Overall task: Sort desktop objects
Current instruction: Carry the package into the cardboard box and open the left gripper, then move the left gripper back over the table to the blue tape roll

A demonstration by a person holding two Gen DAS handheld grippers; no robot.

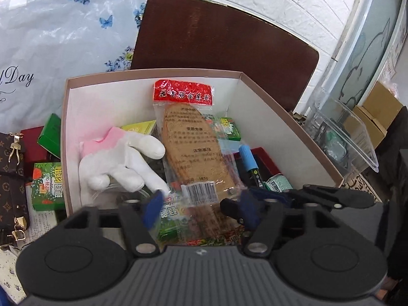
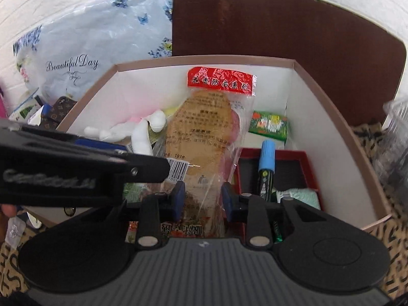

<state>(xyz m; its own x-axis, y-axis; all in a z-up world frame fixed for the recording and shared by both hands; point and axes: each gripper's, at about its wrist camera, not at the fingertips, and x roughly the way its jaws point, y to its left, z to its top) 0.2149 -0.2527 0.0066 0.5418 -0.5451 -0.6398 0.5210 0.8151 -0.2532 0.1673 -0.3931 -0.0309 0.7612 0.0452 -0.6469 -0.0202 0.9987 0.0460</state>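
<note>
A clear packet of brown insoles with a red header (image 1: 188, 137) (image 2: 204, 127) leans in the white cardboard box (image 1: 102, 97) (image 2: 306, 97). My left gripper (image 1: 201, 209) is open over the packet's near end, its blue pads on either side. My right gripper (image 2: 203, 199) has its blue pads against both sides of the packet's lower end. A white glove (image 1: 122, 163) (image 2: 142, 132), a blue-capped marker (image 1: 248, 158) (image 2: 266, 163), green boxes (image 1: 228, 128) (image 2: 269, 125) and a red tray (image 2: 306, 168) also lie in the box.
Left of the box lie a brown monogram strap (image 1: 10, 173), green boxes (image 1: 47, 186) and a red box (image 1: 33, 140). A floral plastic bag (image 1: 63, 38) (image 2: 89, 51) stands behind. A clear plastic bin (image 1: 344, 137) sits to the right. A dark wooden board (image 1: 224, 38) leans on the wall.
</note>
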